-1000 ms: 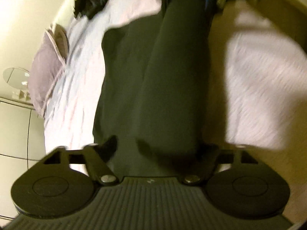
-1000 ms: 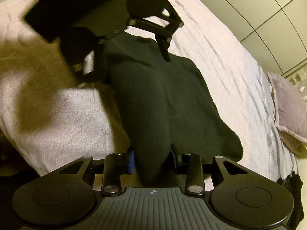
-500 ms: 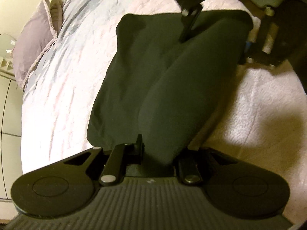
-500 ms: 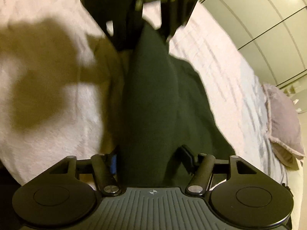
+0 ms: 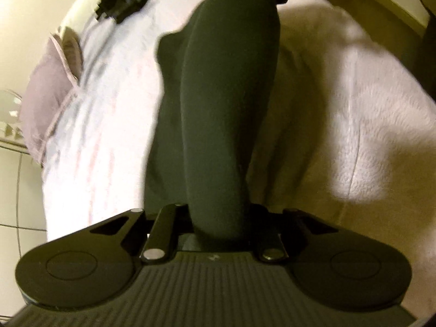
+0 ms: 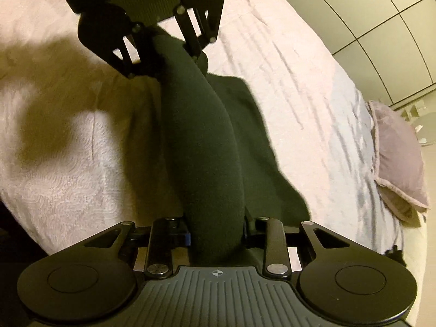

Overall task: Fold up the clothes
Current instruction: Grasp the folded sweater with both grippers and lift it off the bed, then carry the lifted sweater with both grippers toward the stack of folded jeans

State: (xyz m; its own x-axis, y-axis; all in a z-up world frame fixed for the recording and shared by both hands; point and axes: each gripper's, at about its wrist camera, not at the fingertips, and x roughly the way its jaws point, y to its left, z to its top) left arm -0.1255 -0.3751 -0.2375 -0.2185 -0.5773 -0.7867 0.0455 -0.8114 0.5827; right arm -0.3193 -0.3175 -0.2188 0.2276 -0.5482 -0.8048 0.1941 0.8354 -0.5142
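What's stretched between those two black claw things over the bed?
A dark garment spans the whole stretch, its raised edge running from the right gripper to the left gripper. The right jaws are closing on it. The right wrist view shows this best.

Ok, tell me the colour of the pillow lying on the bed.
The pillow is a dusty mauve with a lighter trimmed edge; the right wrist view shows it best.

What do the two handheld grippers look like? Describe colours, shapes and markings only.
Both match. The left gripper and right gripper are matt black, each with a ribbed grey body, two round black discs at the sides, and black link bars with silver pivot screws. The right one shows a small crosshair mark on the grey body and a blue piece by one finger. No cables or sleeves show.
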